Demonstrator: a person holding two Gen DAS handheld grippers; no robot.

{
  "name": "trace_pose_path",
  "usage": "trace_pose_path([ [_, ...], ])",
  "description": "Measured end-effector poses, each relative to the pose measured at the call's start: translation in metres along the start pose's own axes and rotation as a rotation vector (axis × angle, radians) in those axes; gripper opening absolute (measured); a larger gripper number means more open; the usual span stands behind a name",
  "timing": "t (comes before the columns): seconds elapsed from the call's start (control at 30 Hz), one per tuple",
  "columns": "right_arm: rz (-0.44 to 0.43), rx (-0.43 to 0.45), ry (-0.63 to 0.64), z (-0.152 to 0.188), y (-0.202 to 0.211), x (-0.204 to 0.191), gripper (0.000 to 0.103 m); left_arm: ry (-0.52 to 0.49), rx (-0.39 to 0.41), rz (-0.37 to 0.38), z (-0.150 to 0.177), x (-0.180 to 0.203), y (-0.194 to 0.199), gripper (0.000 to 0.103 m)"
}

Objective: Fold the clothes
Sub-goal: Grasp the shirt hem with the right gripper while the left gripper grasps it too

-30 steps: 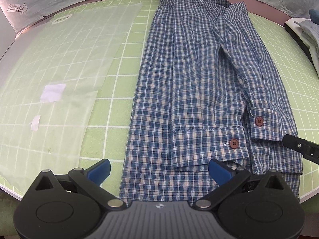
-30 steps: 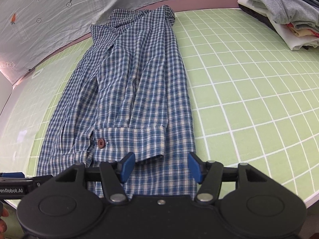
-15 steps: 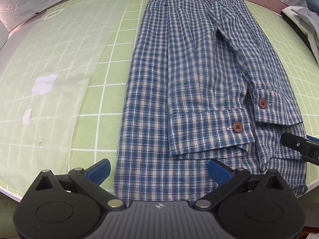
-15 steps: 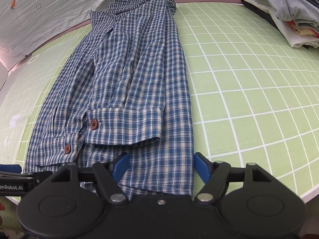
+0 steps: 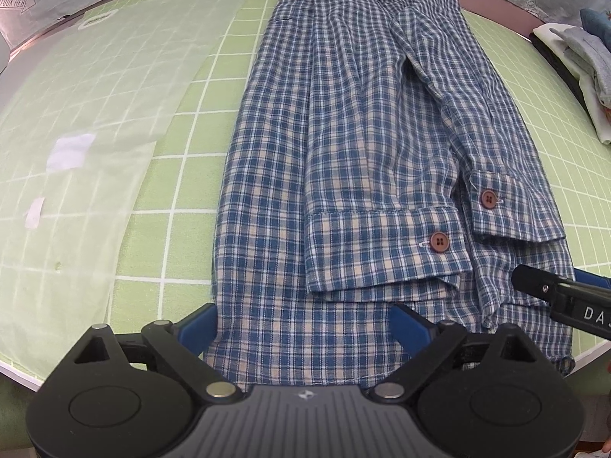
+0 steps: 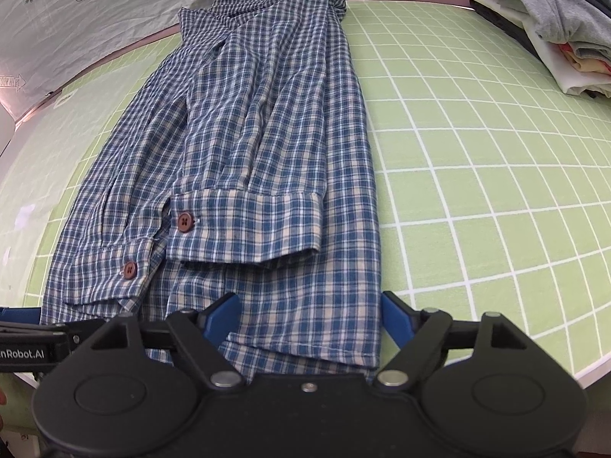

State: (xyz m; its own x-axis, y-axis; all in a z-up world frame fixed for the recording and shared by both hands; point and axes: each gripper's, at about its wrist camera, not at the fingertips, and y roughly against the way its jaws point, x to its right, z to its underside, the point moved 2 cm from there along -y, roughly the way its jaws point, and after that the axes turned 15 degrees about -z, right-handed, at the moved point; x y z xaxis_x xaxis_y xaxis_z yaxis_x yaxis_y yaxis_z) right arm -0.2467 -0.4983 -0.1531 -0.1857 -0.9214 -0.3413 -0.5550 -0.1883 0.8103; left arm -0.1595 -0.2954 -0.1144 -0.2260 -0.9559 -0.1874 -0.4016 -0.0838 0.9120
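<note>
Straddling the near hem, the left gripper [image 5: 303, 326] stands with its jaws spread wide, one blue pad just off the left edge of the plaid shirt [image 5: 343, 145] and the other over the cloth near its middle; nothing is pinched between them. The right gripper [image 6: 309, 318] is likewise released, its jaws bracketing the shirt's right hem corner, cloth between the pads but not clamped. Whether the pads touch the fabric cannot be told. The shirt lies lengthwise on the green grid mat [image 6: 477, 198], collar at the far end, sides turned in to a narrow strip, both cuffed sleeves [image 5: 385, 250] laid down along the body. Judgement: lengthwise folds look done; step in hand appears to be taking the hem for a crosswise fold. Next move likely calls for both jaws to close on the hem together, level. A stack of folded clothes [image 6: 550, 26] sits at the mat's far right.
</note>
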Motion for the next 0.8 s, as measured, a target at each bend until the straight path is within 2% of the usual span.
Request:
trace_pose_path([
  [0.07, 0.005, -0.005, 0.002, 0.0, -0.001, -0.001, 0.082, 0.0, 0.003, -0.006, 0.0, 0.0, 0.0, 0.09],
  [0.13, -0.006, -0.005, 0.001, -0.002, 0.0, -0.001, 0.083, -0.01, 0.009, -0.017, 0.0, 0.001, 0.001, 0.083],
  [0.2, -0.017, -0.005, -0.001, -0.003, 0.0, -0.001, 0.082, -0.012, 0.012, -0.025, 0.0, 0.0, 0.002, 0.081],
  [0.27, -0.029, -0.005, -0.002, -0.004, 0.001, -0.001, 0.078, -0.012, 0.015, -0.027, 0.001, 0.0, 0.003, 0.078],
  [0.33, -0.03, -0.005, -0.002, -0.007, 0.001, -0.002, 0.061, -0.023, 0.02, -0.028, 0.0, 0.001, 0.004, 0.071],
  [0.4, -0.026, -0.004, -0.004, -0.01, 0.001, -0.002, 0.05, -0.034, 0.022, -0.027, -0.001, 0.002, 0.005, 0.069],
  [0.47, -0.023, -0.004, -0.008, -0.012, 0.001, -0.002, 0.043, -0.041, 0.019, -0.028, -0.004, 0.006, 0.003, 0.068],
  [0.57, -0.016, -0.009, -0.003, -0.013, 0.002, -0.001, 0.029, -0.039, 0.023, -0.023, -0.008, 0.006, 0.003, 0.057],
  [0.63, -0.02, -0.013, -0.004, -0.013, 0.002, -0.002, 0.017, -0.035, 0.023, -0.006, -0.01, 0.006, 0.003, 0.044],
  [0.67, -0.02, -0.014, -0.002, -0.013, 0.003, -0.001, 0.015, -0.034, 0.021, 0.004, -0.012, 0.006, 0.003, 0.041],
  [0.73, -0.023, -0.012, -0.009, -0.012, 0.006, 0.001, 0.009, -0.028, 0.016, 0.025, -0.014, 0.005, 0.003, 0.026],
  [0.8, -0.032, -0.009, -0.027, -0.014, 0.007, 0.004, 0.005, -0.018, 0.008, 0.048, -0.017, 0.004, 0.003, 0.017],
])
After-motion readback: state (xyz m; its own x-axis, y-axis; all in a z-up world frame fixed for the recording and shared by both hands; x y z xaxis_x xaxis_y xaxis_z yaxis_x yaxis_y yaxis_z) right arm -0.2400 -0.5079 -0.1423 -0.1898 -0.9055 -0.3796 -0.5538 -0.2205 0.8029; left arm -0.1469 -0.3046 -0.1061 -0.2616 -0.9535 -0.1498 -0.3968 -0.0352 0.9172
